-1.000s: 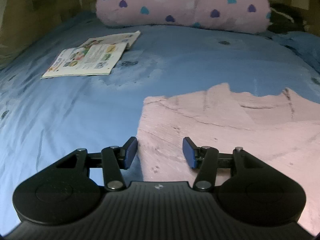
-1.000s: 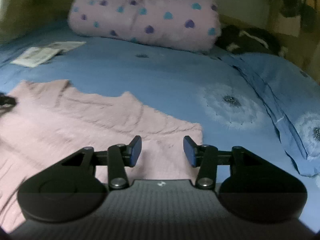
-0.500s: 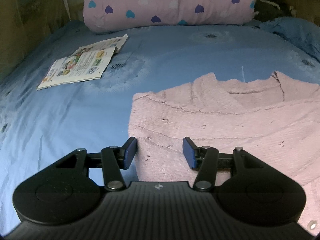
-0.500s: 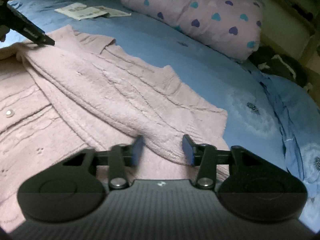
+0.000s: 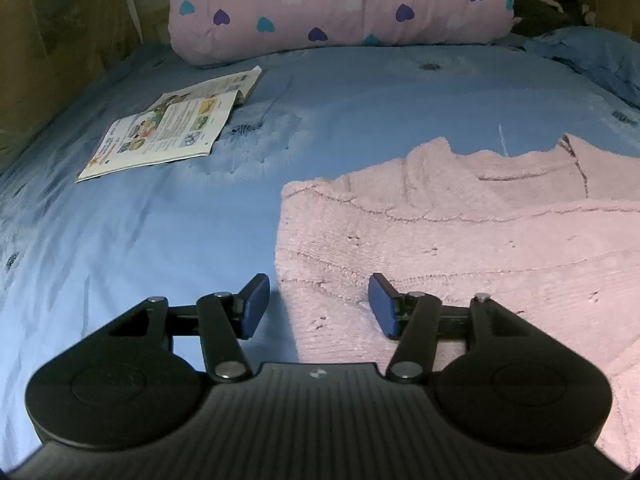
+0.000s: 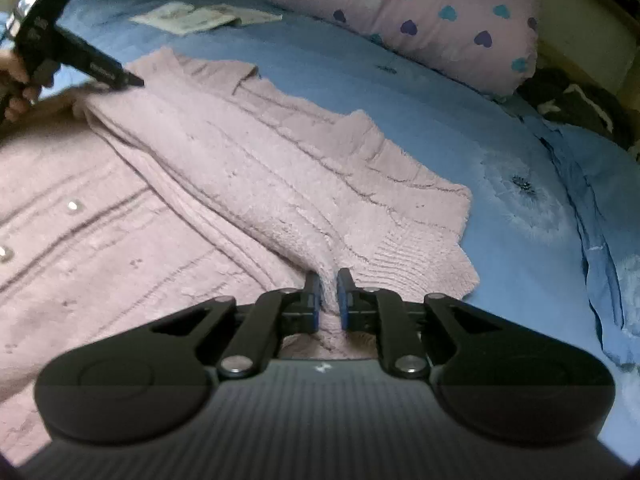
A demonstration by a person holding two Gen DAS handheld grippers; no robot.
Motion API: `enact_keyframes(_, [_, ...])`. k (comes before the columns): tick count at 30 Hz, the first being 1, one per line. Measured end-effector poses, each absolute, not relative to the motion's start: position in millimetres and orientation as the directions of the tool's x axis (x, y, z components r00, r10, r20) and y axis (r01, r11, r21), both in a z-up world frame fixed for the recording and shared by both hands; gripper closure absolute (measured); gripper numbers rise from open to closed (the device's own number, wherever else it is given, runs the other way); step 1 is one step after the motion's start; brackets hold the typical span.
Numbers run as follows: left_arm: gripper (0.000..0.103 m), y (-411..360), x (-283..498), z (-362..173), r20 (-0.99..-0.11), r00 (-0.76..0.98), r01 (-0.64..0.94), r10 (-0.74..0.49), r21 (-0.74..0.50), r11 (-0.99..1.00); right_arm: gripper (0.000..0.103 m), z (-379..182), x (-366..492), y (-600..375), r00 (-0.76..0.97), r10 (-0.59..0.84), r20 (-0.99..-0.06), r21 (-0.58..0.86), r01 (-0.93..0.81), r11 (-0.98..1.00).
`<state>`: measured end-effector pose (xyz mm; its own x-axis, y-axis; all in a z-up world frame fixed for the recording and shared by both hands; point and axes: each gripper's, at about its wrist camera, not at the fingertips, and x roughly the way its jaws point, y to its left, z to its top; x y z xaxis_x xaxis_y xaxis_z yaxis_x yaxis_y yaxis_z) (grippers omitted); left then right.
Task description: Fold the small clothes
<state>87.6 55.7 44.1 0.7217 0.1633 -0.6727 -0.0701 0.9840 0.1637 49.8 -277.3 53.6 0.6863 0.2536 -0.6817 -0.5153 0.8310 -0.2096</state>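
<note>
Right claw (image 6: pixel 329 294) pinches sweater (image 6: pixel 248 168) sleeve; left claw (image 5: pixel 318 304) open at its edge. Knit's soft, floppy, light; grip hems/corners on bed (image 5: pixel 160 232).

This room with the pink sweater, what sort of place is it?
Most likely a bedroom. The pink knit cardigan lies on a bed covered with a blue dandelion-print sheet, with a heart-patterned pillow at its head and an open picture book lying nearby.
</note>
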Motion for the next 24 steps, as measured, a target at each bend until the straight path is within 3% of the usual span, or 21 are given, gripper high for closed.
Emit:
enact_keyframes(2, [0.042, 56.8, 82.3, 53.5, -0.677, 0.721, -0.064, 0.147, 0.146, 0.987, 0.082, 62.3, 44.4, -280.6, 0.702, 0.281, -0.654, -0.168, -0.498, 0.851])
enact_keyframes(6, [0.042, 54.0, 66.0, 70.0, -0.681, 0.728, -0.024, 0.079, 0.089, 0.996, 0.049, 75.1, 37.3, -285.5, 0.734, 0.368, -0.571, -0.041, -0.474, 0.88])
enact_keyframes(9, [0.042, 45.5, 56.9, 70.3, -0.687, 0.721, -0.002, 0.085, 0.12, 0.993, 0.049, 66.6, 47.1, -276.9, 0.739, 0.332, -0.587, -0.051, -0.443, 0.895])
enact_keyframes(13, [0.039, 43.3, 53.3, 54.4, -0.673, 0.734, 0.008, 0.091, 0.143, 0.99, 0.049, 41.6, 63.2, -269.8, 0.689, 0.265, -0.675, -0.058, -0.406, 0.912])
enact_keyframes(18, [0.038, 49.3, 54.1, 52.3, -0.677, 0.731, -0.048, 0.081, 0.068, 0.997, 0.048, 40.3, 60.2, -266.1, 0.717, 0.237, -0.656, -0.046, -0.351, 0.935])
enact_keyframes(24, [0.038, 43.2, 20.2, 78.8, -0.67, 0.737, -0.028, 0.087, 0.099, 0.995, 0.048, 62.7, 27.8, -265.7, 0.759, 0.248, -0.602, -0.014, -0.321, 0.947])
